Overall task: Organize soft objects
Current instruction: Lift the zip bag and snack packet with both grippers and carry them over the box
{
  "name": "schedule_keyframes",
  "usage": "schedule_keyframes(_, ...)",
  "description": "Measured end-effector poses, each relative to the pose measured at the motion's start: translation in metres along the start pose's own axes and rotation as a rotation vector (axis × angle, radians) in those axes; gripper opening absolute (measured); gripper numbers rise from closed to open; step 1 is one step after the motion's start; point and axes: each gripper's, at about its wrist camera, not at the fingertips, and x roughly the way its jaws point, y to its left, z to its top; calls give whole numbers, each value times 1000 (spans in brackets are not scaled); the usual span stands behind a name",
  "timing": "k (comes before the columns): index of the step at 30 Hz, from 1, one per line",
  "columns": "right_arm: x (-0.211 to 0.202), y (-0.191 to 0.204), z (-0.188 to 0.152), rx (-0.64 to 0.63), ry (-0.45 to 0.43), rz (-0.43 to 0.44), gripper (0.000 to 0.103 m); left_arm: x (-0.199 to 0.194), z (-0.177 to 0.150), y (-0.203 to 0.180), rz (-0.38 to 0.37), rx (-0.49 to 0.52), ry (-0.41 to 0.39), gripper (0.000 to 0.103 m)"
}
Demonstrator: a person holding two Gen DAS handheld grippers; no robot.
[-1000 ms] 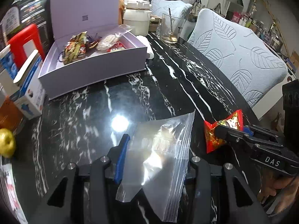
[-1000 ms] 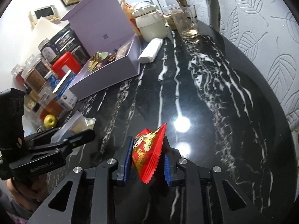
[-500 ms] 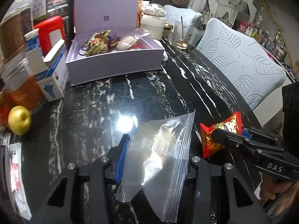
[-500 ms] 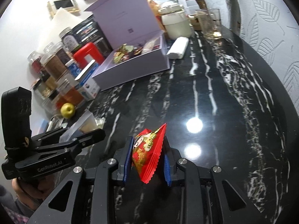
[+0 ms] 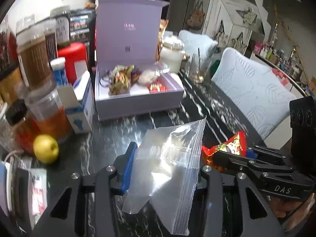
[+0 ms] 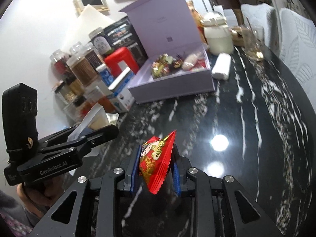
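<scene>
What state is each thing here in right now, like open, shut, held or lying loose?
Lavender box: lid up, snacks inside.
Clear zip bag: held in the left gripper, off the table.
Red snack packet: pinched in the right gripper, off the table.
White jar: lid on.
Drinking glass: upright, nearly empty.
Yellow apple: loose on the table.
White roll: lying beside the box.

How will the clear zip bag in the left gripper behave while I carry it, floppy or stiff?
Probably floppy: the clear zip bag creases and sags below the left gripper. Likely light, seemingly near empty. Its glossy film may slip.
</scene>
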Motion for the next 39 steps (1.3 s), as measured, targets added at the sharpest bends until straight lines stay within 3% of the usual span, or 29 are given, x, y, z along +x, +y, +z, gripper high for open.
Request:
schedule_keyframes(22,-20,43,97,-203,-160,-3,28,-19,92,15,13,50,-230,44)
schedule_keyframes(39,16,30,184,-275,-205,9,28,29,174,39,21,23,-301,44)
